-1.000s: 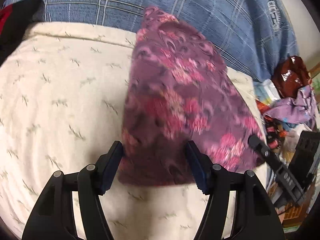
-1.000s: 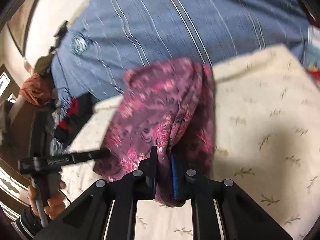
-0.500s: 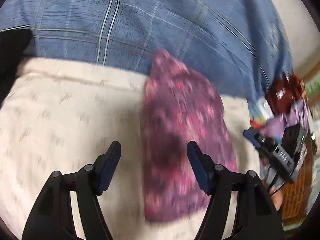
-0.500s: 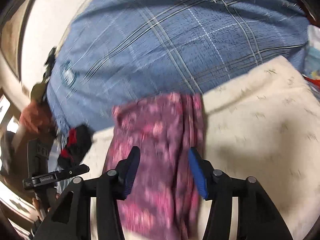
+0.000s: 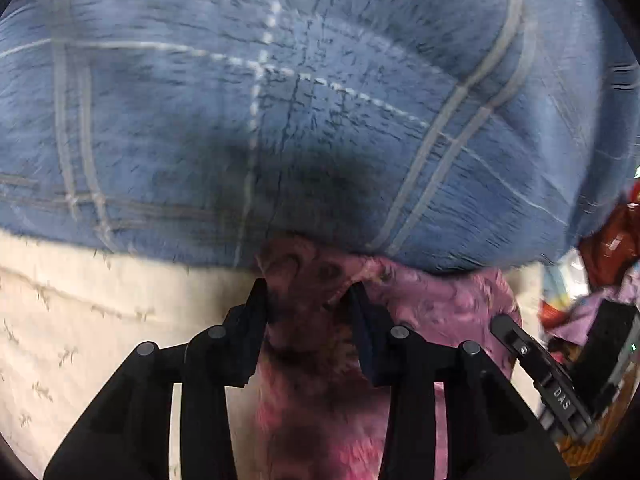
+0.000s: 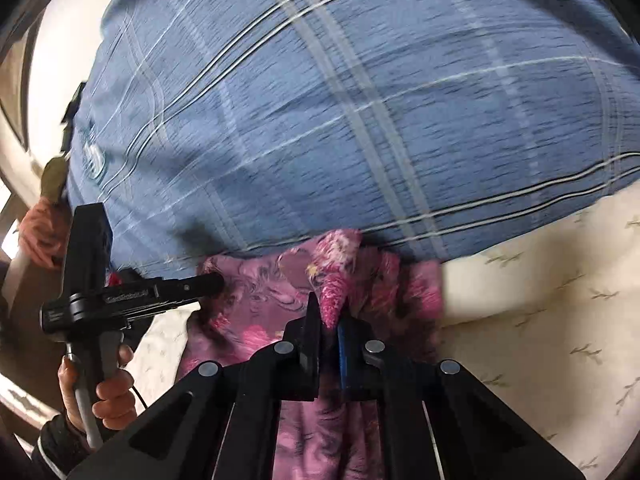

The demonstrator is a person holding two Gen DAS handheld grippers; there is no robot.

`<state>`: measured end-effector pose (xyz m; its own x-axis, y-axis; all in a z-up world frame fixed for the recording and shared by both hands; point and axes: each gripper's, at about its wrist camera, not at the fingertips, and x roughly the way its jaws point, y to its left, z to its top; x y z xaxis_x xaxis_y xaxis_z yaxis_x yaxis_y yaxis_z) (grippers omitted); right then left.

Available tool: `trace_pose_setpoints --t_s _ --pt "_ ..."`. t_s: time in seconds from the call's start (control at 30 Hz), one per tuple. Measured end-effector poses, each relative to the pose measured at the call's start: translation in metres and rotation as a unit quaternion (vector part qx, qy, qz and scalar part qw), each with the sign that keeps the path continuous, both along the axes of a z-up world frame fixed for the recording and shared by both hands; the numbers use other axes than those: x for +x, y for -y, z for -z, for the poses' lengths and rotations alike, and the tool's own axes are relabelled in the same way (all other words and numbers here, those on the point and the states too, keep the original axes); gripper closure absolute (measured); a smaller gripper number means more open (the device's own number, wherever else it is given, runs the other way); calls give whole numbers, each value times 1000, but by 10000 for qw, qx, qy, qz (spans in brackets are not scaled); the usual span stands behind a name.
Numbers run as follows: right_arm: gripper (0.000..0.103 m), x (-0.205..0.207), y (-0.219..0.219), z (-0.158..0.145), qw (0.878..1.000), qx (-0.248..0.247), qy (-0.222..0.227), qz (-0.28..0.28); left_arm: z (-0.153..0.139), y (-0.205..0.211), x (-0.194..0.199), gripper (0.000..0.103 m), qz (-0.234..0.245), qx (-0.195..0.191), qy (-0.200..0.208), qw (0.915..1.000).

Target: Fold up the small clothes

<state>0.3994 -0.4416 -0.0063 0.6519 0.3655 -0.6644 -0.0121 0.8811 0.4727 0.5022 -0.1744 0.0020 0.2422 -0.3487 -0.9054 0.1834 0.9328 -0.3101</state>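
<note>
A purple garment with pink flowers (image 5: pixel 432 304) lies on a cream bed sheet (image 5: pixel 80 320), its far end against the person's blue checked shirt (image 5: pixel 280 120). My left gripper (image 5: pixel 308 296) is over the garment's far edge, jaws partly closed around a bunched fold of it. In the right wrist view my right gripper (image 6: pixel 329 312) is shut on a raised fold of the same garment (image 6: pixel 256 300). The left gripper (image 6: pixel 216 280) shows there at the garment's left edge.
The person's torso fills the far side of both views, very close. A pile of coloured clothes and bags (image 5: pixel 608 264) sits off the bed's right edge. The person's hand (image 6: pixel 108 392) holds the left gripper's handle. Cream sheet (image 6: pixel 540 320) extends to the right.
Both grippers moved forward to the garment's far edge near the person. The right gripper, open half a second ago, has shut on a fold. The left jaws have narrowed around the cloth.
</note>
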Motion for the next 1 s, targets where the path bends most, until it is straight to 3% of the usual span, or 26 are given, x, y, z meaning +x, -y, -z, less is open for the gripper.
trace_pose_setpoints --t_s 0.07,0.13,0.27,0.33,0.4,0.47,0.53,0.63,0.7,0.77,0.83,0.93,1.0 --pt "98 10 6 20 9985 -301 -441 154 10 5 6 66 27 171 -102 9998" --pt "97 13 10 36 9953 -495 -801 244 10 1 7 66 -35 14 -215 9998" --pt "90 -14 20 13 9992 -135 -309 217 -12 -30 -19 63 209 -307 -163 9992" --pt "90 -30 21 -1 9991 398 61 -132 -19 -37 -37 55 302 -445 -51 9985" --pt "90 -42 10 -10 9969 543 315 -464 -18 -43 -63 49 376 -530 -13 9979" --pt "90 -43 -6 -1 9968 191 73 -771 1 -39 -80 49 451 -304 -208 9983" --pt "92 -36 -23 28 9938 -385 -614 -847 14 -40 -88 47 406 -142 -334 9985" --pt "91 -48 -21 16 9952 -566 -423 -683 9 -66 -87 48 133 -615 -649 9959" --pt "76 -61 0 5 9984 -227 -324 -399 -2 -85 -91 48 101 -754 -611 9952" --pt "45 -81 25 5 9991 217 -331 -158 -12 -100 -100 43 164 -850 -516 9949" --pt "43 -91 38 16 9974 540 -465 -119 -11 -109 -105 34 198 -1082 -649 9918" --pt "43 -96 40 41 9932 923 -672 -238 2 -119 -115 34 207 -1451 -977 9844" --pt "43 -100 37 50 9903 1242 -546 -299 12 -95 -129 34 237 -1653 -1228 9783"
